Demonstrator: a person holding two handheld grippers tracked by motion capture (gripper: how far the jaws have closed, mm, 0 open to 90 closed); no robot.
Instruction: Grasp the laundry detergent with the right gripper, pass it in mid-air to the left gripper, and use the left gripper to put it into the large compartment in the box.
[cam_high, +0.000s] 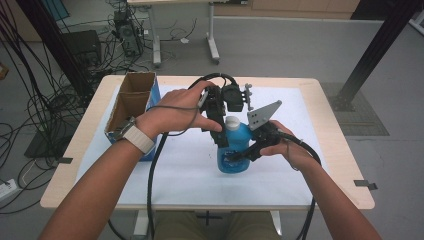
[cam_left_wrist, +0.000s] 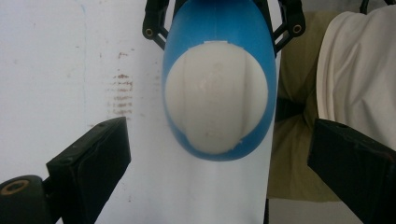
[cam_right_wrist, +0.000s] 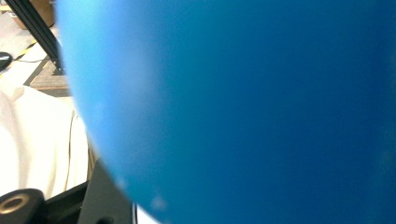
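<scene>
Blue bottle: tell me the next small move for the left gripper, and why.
Probably close the left gripper on the white cap. Its jaws stand open on either side of the cap, apart from it, while the right gripper clamps the blue bottle upright.

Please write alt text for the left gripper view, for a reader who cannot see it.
A blue plastic bottle with a round white cap is seen from above its cap, centred between the two open black jaws of the left hand-held gripper. Another gripper's black jaws clamp the bottle's sides above a white table surface.

one bottle (cam_high: 234, 150), one box (cam_high: 131, 102), two tools
</scene>
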